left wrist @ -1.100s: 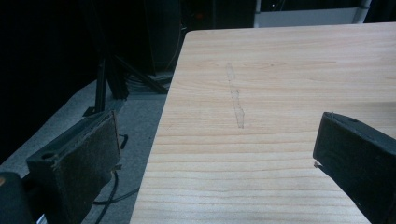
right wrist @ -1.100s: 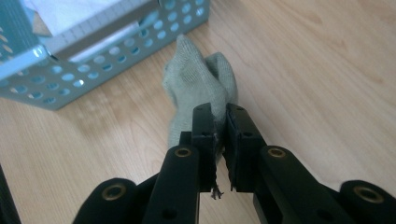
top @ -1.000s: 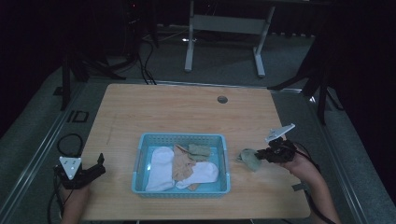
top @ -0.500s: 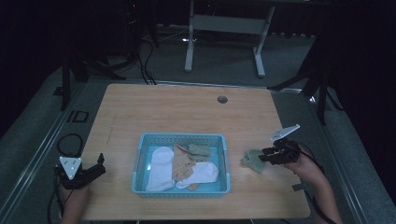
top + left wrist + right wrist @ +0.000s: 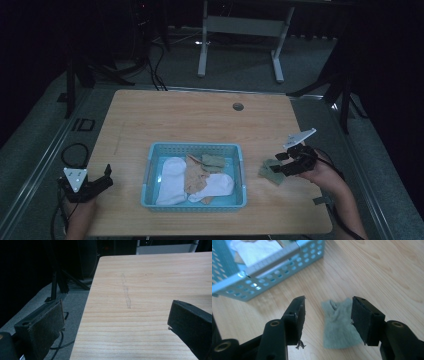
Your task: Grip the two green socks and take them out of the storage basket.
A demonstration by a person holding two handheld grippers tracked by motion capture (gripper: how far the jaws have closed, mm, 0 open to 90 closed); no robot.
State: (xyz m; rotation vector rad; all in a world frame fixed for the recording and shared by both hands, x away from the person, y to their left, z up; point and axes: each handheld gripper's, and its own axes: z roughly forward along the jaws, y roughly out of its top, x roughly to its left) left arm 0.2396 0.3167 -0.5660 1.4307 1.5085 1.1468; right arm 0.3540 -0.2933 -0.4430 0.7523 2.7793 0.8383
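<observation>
The thing in work is a small grey-green knitted sock (image 5: 338, 323), which lies flat on the light wooden table (image 5: 200, 120) just to the right of the light blue plastic basket with holes in its walls (image 5: 195, 148). The right gripper (image 5: 327, 315) hovers a little above it. Its jaws have just been opening and now stand apart, with the sock seen between them but below them, and the pads do not touch it.

I judge that this sock is very light, soft and limp. It will fold and hang when lifted and it can not break. The knit is rough, so it should not slip from the pads. A good place to take hold seems the cuff end or a raised fold in the middle, because a flat layer is hard to pinch from the table.

The left gripper (image 5: 95, 186) rests at the left front edge of the table, well apart from the basket, with its jaws wide apart and nothing between them.

In the basket lie two white socks (image 5: 172, 177), a beige sock (image 5: 196, 176) and another grey-green sock (image 5: 213, 160), piled partly over each other, so their full shapes are hidden. In the high view the right gripper covers part of the sock on the table, and the room behind is too dark to make out well.
</observation>
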